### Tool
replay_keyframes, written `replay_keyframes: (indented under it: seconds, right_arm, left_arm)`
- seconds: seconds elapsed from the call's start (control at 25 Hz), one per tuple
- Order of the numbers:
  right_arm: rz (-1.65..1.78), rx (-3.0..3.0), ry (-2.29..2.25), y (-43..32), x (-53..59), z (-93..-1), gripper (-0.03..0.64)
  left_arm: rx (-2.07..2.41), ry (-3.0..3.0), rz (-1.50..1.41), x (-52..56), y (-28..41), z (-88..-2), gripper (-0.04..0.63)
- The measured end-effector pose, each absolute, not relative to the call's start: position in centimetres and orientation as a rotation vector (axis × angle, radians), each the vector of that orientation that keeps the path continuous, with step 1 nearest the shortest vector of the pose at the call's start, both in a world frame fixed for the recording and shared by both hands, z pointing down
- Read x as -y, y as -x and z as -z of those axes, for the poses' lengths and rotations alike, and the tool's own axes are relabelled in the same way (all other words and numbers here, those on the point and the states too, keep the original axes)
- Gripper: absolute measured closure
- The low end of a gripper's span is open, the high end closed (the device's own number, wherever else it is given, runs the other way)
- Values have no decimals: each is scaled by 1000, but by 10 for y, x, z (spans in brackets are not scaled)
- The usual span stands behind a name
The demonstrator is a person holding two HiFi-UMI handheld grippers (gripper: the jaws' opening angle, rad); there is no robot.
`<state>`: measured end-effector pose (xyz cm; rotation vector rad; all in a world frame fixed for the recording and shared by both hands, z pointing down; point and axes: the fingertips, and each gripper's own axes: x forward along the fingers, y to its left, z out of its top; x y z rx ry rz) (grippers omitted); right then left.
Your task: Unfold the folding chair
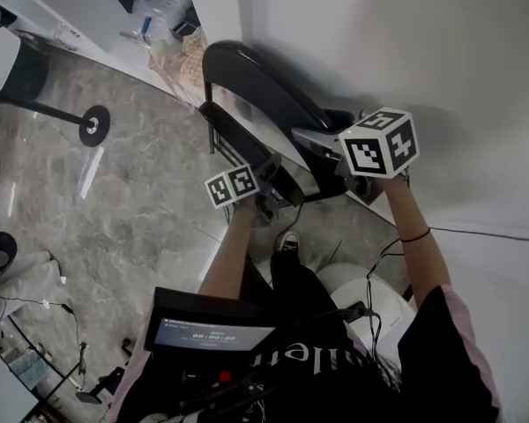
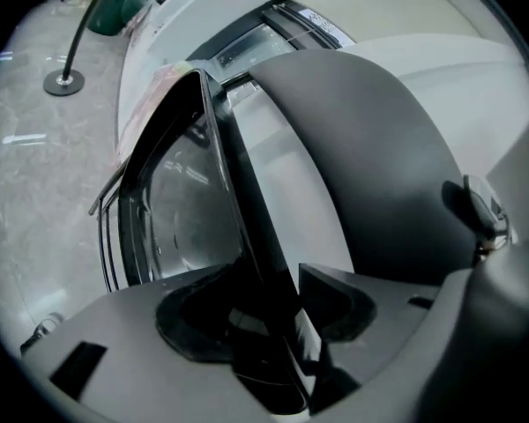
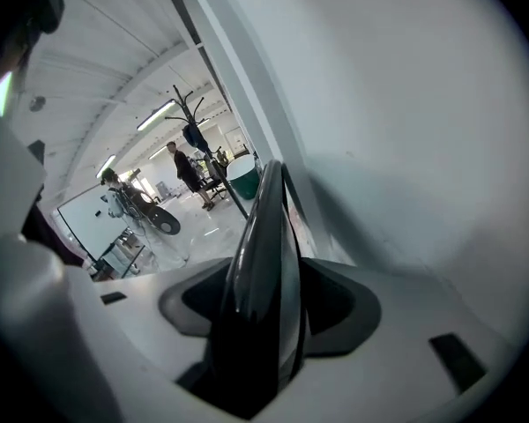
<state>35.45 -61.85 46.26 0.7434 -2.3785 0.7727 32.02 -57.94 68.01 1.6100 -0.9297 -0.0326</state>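
The black folding chair (image 1: pixel 247 77) stands folded flat and leans against the white wall (image 1: pixel 406 42). My left gripper (image 1: pixel 269 188) is at the chair's near lower edge, its marker cube toward me. In the left gripper view a black frame bar (image 2: pixel 234 183) runs up between the jaws of the left gripper (image 2: pixel 269 324), which stand wide apart. My right gripper (image 1: pixel 322 144) reaches the chair's wall-side edge. In the right gripper view the thin glossy chair edge (image 3: pixel 264 236) sits inside the right gripper (image 3: pixel 264 315), with dark pad showing on both sides.
A coat stand's round base (image 1: pixel 93 123) and pole rest on the marble floor at left. My shoe (image 1: pixel 287 241) is just below the chair. Cables trail on the floor at right. People (image 3: pixel 181 167) and a green bin (image 3: pixel 245 174) are far off.
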Motion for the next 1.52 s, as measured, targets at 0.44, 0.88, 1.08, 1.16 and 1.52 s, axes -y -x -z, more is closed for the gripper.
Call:
replay_keyframes:
  seconds: [0.44, 0.88, 1.08, 1.16, 1.52]
  right_arm:
    - [-664, 2336, -715, -347, 618, -465, 532]
    - [-636, 2317, -730, -296, 573, -457, 534]
    - [-593, 2296, -761, -243, 533, -450, 535]
    - [-579, 2294, -770, -220, 520, -448, 534]
    - [-618, 2264, -857, -101, 449, -442, 532]
  left_arm:
    - [1019, -1538, 154, 581, -316, -679, 406]
    - [900, -1457, 353, 539, -261, -663, 518]
    - [863, -1445, 366, 503, -212, -660, 518]
    - [852, -1454, 357, 490, -191, -660, 517]
    - [792, -1523, 269, 415, -69, -656, 509]
